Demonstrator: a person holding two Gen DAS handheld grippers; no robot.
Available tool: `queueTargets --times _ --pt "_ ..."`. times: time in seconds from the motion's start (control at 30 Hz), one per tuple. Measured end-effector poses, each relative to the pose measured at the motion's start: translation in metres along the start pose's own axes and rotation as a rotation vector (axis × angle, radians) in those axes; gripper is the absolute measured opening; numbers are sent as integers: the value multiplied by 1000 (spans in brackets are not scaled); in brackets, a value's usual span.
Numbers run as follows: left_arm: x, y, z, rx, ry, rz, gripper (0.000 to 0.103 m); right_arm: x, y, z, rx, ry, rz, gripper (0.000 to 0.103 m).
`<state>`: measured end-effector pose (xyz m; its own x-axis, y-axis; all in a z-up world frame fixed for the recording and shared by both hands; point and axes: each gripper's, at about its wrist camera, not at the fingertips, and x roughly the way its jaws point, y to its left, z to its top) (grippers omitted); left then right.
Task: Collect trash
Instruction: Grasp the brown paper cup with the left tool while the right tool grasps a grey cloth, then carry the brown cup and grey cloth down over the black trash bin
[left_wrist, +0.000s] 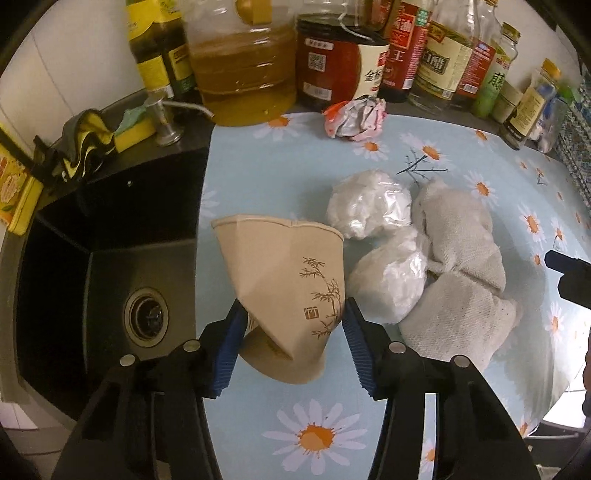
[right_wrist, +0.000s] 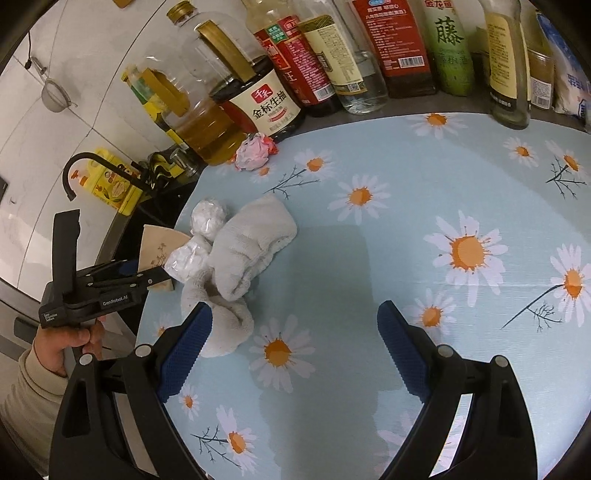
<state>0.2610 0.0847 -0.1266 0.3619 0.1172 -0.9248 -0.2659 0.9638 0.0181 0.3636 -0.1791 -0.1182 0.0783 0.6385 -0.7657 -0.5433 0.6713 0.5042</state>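
Trash lies on the pale-blue daisy-print tablecloth (left_wrist: 288, 155) beside the black sink (left_wrist: 110, 258). The left gripper (left_wrist: 293, 317) pinches a crushed tan paper cup with a bamboo print (left_wrist: 280, 266) between its blue pads, near the cloth's sink-side edge. Just beside the cup sit two white crumpled plastic wads (left_wrist: 369, 206), touching a grey rumpled towel (left_wrist: 461, 236). A pink-and-white crumpled wrapper (left_wrist: 354, 116) rests by the bottles (left_wrist: 436, 55). The right gripper (right_wrist: 295, 332) hangs wide and empty over the cloth.
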Motion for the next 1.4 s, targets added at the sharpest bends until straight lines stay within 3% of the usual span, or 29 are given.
queueTargets --times 0.4,0.7,0.83,0.87,1.13,1.4 --pt "-9 6 -7 -24 -8 -2 50 8 8 12 -18 4 18 90" --pt "-35 5 -37 -133 -46 4 50 42 20 33 -7 67 94 79" --pt "-46 1 -52 -203 -52 -21 50 60 21 40 17 110 140 71" --pt "-50 0 -56 -222 -55 -25 50 64 22 42 16 116 157 63" --pt "-71 -13 -88 -276 -60 11 50 81 22 47 -9 137 164 27" --pt "-87 -23 -102 -314 -70 7 50 63 10 52 7 82 207 21"
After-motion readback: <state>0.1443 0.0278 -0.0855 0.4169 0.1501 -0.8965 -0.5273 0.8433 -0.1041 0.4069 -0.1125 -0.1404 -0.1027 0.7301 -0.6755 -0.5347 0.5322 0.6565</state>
